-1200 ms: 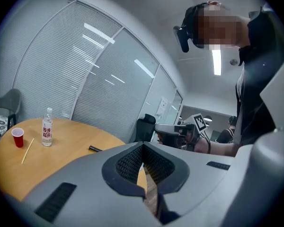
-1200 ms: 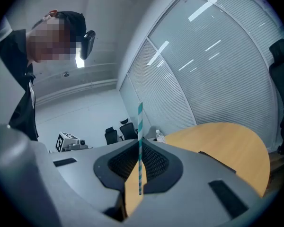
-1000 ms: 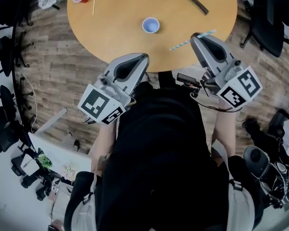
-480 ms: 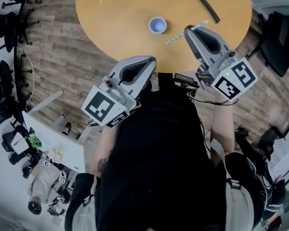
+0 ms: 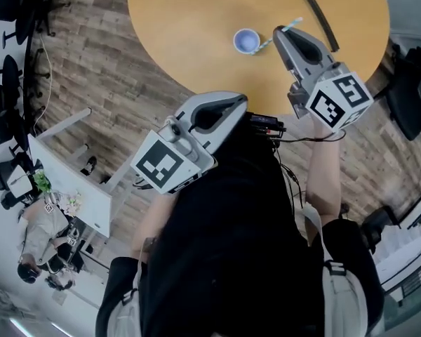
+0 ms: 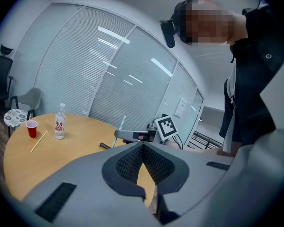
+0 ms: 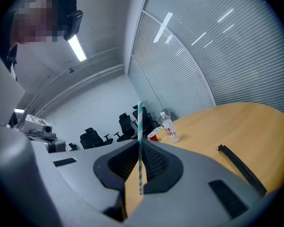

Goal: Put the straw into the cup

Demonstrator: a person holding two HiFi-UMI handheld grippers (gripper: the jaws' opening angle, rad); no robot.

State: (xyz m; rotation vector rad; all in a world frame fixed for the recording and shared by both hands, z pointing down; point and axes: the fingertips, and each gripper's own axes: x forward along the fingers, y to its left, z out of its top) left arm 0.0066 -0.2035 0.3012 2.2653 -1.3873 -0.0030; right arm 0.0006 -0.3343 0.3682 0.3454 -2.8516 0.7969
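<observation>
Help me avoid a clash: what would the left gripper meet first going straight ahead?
Likely the right gripper, shut on the straw: it lies dead ahead of the left gripper, depth unclear.

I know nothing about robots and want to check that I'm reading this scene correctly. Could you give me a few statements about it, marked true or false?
1. The right gripper is shut on the straw. True.
2. The straw stands in the blue cup. False: it is held in the jaws, outside the cup.
3. The left gripper holds the water bottle. False: its jaws are shut on nothing, and the bottle stands on the table.
4. A red cup stands near the bottle. True.
</observation>
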